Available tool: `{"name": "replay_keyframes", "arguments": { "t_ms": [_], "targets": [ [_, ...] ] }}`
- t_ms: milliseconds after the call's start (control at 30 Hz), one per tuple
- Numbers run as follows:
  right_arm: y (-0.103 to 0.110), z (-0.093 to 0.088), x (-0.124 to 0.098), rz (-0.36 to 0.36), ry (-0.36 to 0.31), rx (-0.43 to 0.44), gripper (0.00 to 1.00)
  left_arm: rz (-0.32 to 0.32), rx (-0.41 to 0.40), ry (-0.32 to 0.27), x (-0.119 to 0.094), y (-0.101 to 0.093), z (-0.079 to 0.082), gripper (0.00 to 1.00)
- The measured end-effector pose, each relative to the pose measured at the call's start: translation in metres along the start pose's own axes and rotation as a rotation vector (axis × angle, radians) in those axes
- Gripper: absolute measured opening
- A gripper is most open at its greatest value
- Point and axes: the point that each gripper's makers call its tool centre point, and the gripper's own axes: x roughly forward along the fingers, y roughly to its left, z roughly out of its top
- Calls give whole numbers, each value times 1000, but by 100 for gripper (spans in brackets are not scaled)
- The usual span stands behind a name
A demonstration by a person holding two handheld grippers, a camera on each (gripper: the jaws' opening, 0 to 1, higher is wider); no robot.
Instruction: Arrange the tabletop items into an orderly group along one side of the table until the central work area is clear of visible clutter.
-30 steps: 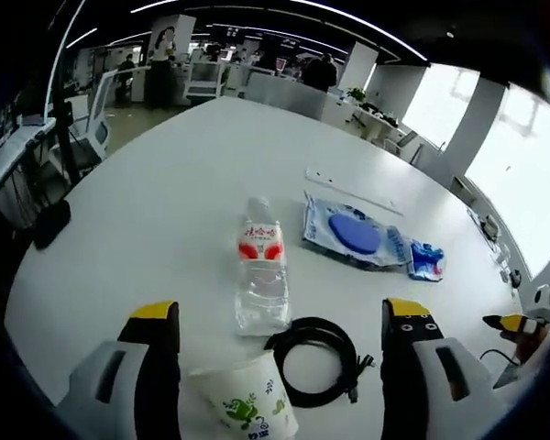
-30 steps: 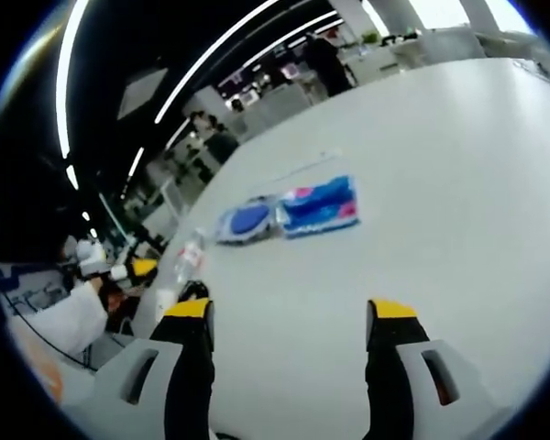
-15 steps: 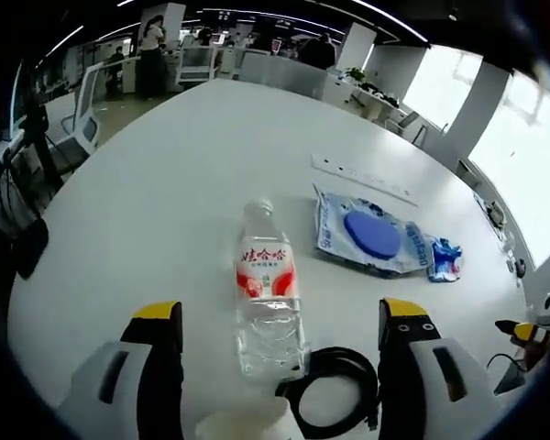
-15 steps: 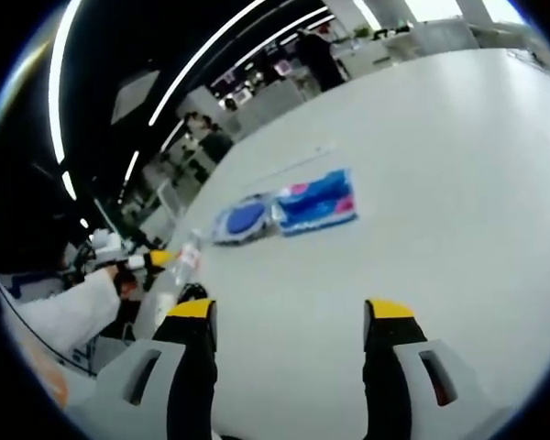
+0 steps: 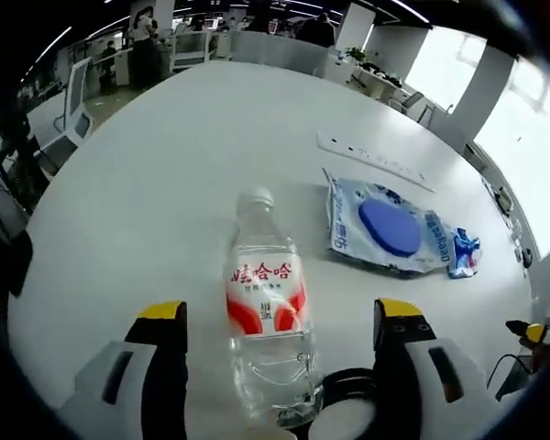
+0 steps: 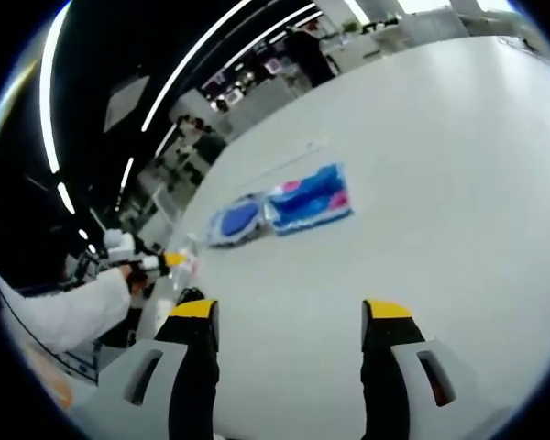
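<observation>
A clear water bottle [image 5: 266, 316] with a red and white label lies on the white table [image 5: 147, 165], cap pointing away. My left gripper [image 5: 280, 312] is open, and the bottle lies between its two jaws. A black cable coil [image 5: 344, 390] and a white cup's rim [image 5: 344, 423] sit at the bottom edge. A blue pouch [image 5: 385, 229] and a small blue packet [image 5: 463, 252] lie to the right. My right gripper [image 6: 291, 310] is open over bare table [image 6: 458, 183], with the blue pouch [image 6: 236, 220] and the blue packet [image 6: 307, 200] ahead of it.
A long white power strip [image 5: 371, 158] lies beyond the pouch. Office desks, chairs and people stand past the table's far edge. In the right gripper view a person's white sleeve [image 6: 64, 312] comes in from the left, with the left gripper [image 6: 151, 264] by the bottle [image 6: 185, 261].
The left gripper view has moved forward and down over the bottle, which now looks larger between the jaws. Cup and cable have slid to the bottom edge. The right gripper view has barely shifted.
</observation>
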Motion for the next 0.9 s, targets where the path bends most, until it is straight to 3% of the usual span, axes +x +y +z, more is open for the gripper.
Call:
{"name": "replay_keyframes", "arguments": {
  "t_ms": [367,533,733,867,900],
  "targets": [
    [-2,-1,5,1,9,36,60,16,-6,44,18,2,-4,82],
    [-4,-2,6,-3,11,48,59,39,16,37,21,5,1,80],
    [-6,-4,7,-4,15,57,59,107,98,46,26,13,0,73],
    [-7,-3,7,-4,10,64,58,165,203,61,27,20,-4,67],
    [-7,-3,7,-4,7,68,58,137,150,50,27,15,-5,66]
  ]
}}
